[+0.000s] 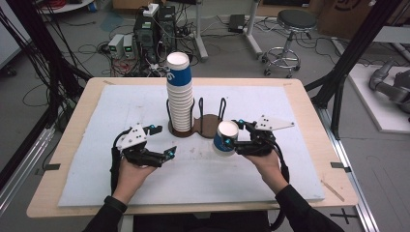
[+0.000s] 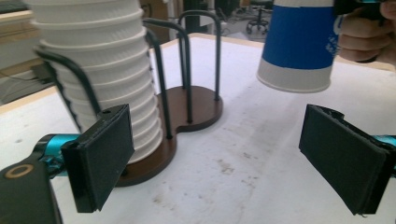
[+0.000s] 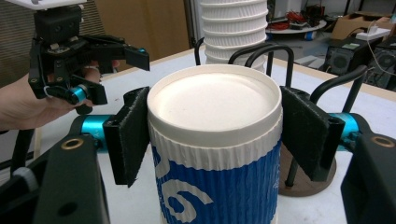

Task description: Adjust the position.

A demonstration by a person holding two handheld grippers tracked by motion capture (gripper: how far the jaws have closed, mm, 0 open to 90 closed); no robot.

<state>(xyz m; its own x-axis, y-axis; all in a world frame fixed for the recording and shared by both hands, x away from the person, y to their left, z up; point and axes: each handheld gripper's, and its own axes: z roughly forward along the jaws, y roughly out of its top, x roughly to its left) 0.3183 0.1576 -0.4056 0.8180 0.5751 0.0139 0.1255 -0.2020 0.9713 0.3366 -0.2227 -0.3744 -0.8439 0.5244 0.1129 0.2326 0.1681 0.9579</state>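
High view, room to move: the white mat (image 1: 193, 169) is bare from 5 to 8 o'clock of the wooden holder (image 1: 205, 126); the table edge (image 1: 43, 205) runs just beyond the mat on every side.
High view, cup: the blue paper cup (image 1: 225, 139) is clamped in the right gripper (image 1: 238, 139), tilted, at about 4 o'clock of the cup stack (image 1: 180, 94), near the holder's free side.
High view, left gripper (image 1: 164, 145): jaws spread and holding nothing, at 7 o'clock of the stack, well apart from the cup.
High view, room: a stool (image 1: 290, 29), computers and cables stand on the floor at 12 o'clock.
Left gripper view, pads: both pads (image 2: 100, 156) stand wide apart over stained mat.
Left gripper view, cup: it hangs clear of the mat at 1 o'clock, base down; the stack sits at 11 o'clock inside the holder's wire loops (image 2: 187, 65).
Right gripper view, grasp: pads (image 3: 128, 137) press the cup's ribbed sides at 9 and 3 o'clock; its rim seems uncrushed, though the lower part is cut off.
Right gripper view, beyond: the left gripper sits at 10 o'clock, the stack at 12.
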